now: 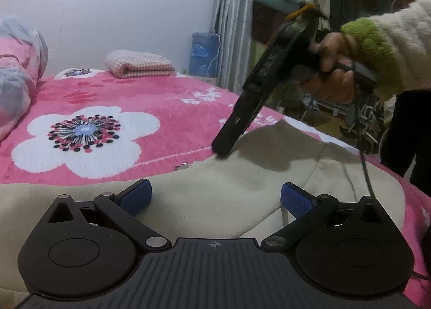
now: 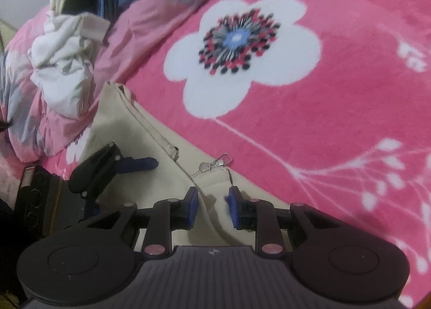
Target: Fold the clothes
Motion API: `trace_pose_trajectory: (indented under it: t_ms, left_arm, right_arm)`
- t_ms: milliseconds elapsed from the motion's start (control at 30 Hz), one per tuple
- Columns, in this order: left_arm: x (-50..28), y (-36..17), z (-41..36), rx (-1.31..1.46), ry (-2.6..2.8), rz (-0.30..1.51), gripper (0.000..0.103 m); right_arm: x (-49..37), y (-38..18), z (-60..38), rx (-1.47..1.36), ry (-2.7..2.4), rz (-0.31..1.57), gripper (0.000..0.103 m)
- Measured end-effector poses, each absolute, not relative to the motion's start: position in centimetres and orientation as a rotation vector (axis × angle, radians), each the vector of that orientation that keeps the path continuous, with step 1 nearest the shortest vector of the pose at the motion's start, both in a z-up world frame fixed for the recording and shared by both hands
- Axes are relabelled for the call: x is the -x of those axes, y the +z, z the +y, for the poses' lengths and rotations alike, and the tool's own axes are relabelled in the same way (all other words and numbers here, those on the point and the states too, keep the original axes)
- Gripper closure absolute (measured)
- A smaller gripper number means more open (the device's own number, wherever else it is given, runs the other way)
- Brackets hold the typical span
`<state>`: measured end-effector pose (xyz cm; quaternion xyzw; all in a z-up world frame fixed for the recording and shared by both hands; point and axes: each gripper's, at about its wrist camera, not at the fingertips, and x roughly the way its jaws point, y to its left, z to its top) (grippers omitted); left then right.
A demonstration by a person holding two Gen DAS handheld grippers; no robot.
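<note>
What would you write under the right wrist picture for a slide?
Right gripper, jaws slightly apart, poised over the cream jacket near its zipper pull on the pink floral blanket.

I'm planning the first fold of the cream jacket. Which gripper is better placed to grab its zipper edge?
Right. The right gripper tilts down over the cream jacket's zipper edge, fabric between its fingers. The left gripper is wide open over the plain middle.

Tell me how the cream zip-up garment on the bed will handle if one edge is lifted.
The cream garment looks soft and thick, so it will probably droop and drag. Its zipper pull lies loose and may swing. The fleecy pink blanket may cling rather than let it slide.
</note>
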<state>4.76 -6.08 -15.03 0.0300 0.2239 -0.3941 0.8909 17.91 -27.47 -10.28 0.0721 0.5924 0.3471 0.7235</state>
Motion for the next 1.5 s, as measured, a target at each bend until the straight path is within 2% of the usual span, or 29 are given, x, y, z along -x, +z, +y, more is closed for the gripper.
trace_pose_trajectory:
  t_ms: [33, 67, 100, 367, 600, 867, 933, 1000, 1067, 1133, 1300, 1400, 1500]
  left_arm:
    - [-4.6, -14.9, -6.0, -0.061, -0.814, 0.457, 0.000]
    - [-4.5, -14.8, -5.9, -0.059, -0.810, 0.448, 0.000]
    - [-4.4, -14.8, -5.8, -0.057, -0.806, 0.440, 0.000]
    - [-4.3, -14.2, -5.0, -0.021, -0.784, 0.424, 0.000]
    - [-5.0, -14.7, -5.1, -0.017, -0.775, 0.465, 0.000]
    - [-5.0, -14.9, -4.8, 0.005, -0.774, 0.462, 0.000]
    - [-5.0, -15.0, -4.8, 0.007, -0.774, 0.461, 0.000]
    - [-5.1, -15.0, -4.8, 0.008, -0.774, 0.460, 0.000]
    - [-5.1, -15.1, -4.8, 0.007, -0.773, 0.460, 0.000]
    - [-5.0, -15.1, -4.8, 0.004, -0.771, 0.461, 0.000]
    - [-5.1, -15.1, -4.7, 0.014, -0.770, 0.457, 0.000]
    - [-5.0, -15.1, -4.5, 0.024, -0.764, 0.454, 0.000]
    - [-4.9, -15.1, -4.3, 0.036, -0.752, 0.445, 0.000]
  right_arm:
    - [-18.3, -10.5, -27.2, -0.174, 0.787, 1.313, 0.078]
    - [-18.4, -10.4, -27.0, -0.201, 0.824, 1.306, 0.085]
    - [-18.6, -10.3, -26.7, -0.231, 0.865, 1.297, 0.097]
    - [-20.0, -10.2, -26.0, -0.132, 0.794, 1.292, 0.095]
    - [-19.3, -11.0, -25.4, -0.006, 0.773, 1.406, 0.088]
    - [-20.1, -11.3, -25.2, 0.015, 0.776, 1.417, 0.088]
    - [-20.1, -11.5, -25.0, 0.000, 0.794, 1.437, 0.082]
    - [-19.9, -11.7, -24.6, -0.022, 0.831, 1.454, 0.058]
    - [-19.8, -11.9, -24.1, -0.017, 0.843, 1.453, 0.053]
    - [-19.7, -12.1, -23.5, 0.004, 0.843, 1.447, 0.054]
    - [-19.1, -11.3, -22.3, 0.077, 0.877, 1.385, 0.083]
    - [-18.6, -10.8, -21.7, 0.100, 0.902, 1.343, 0.088]
    - [-18.6, -10.6, -21.5, 0.084, 0.925, 1.317, 0.088]
